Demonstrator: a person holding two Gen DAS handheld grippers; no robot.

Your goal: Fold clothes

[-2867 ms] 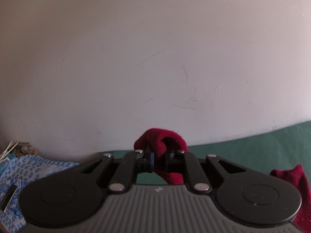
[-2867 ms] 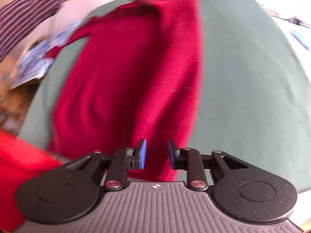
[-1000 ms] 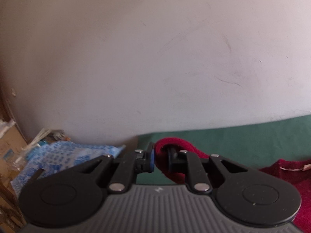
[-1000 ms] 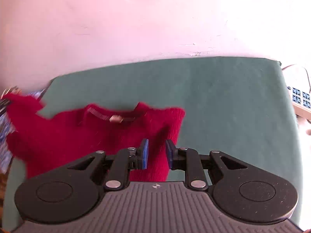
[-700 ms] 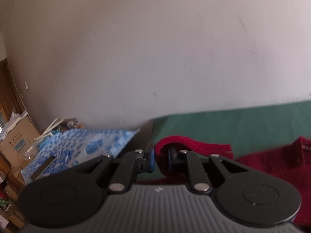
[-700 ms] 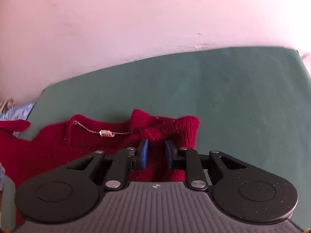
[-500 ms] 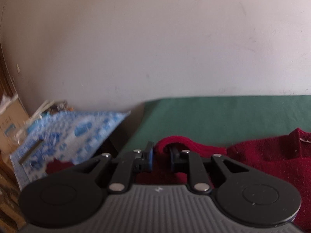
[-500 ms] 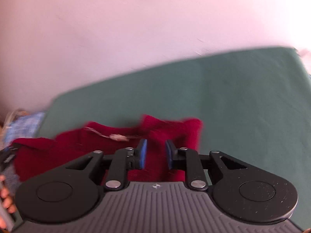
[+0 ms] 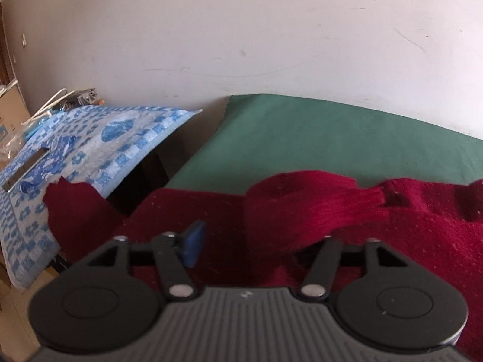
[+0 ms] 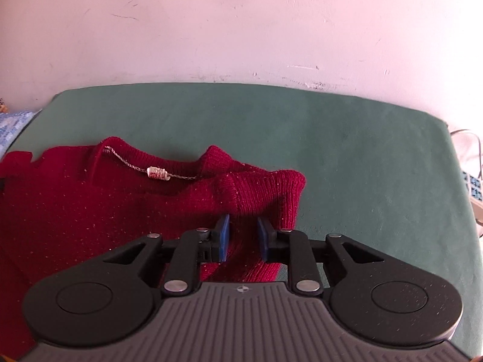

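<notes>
A dark red knitted sweater (image 9: 302, 211) lies on the green table cover (image 9: 302, 135), neckline toward the wall. My left gripper (image 9: 259, 241) sits low over its left shoulder with its jaws opening. A loose fold drapes over the right finger, and the blue left pad (image 9: 193, 242) stands clear of the cloth. One sleeve (image 9: 72, 208) hangs past the table's left edge. In the right wrist view the sweater (image 10: 90, 211) shows its neck label (image 10: 157, 173). My right gripper (image 10: 243, 236) is shut on the right shoulder's knit, just above the green cover (image 10: 362, 150).
A white wall rises right behind the table. Left of the table, across a dark gap, a blue patterned cloth (image 9: 90, 138) covers a neighbouring surface, with cables and clutter (image 9: 60, 102) behind it. Off the table's right edge sits a white object with a cable (image 10: 474, 187).
Both grippers came down from the wall view to the table, laying the sweater's shoulders flat. The left jaws, which were pinching the shoulder fold, have spread wide and let it go. The right keeps its grip.
</notes>
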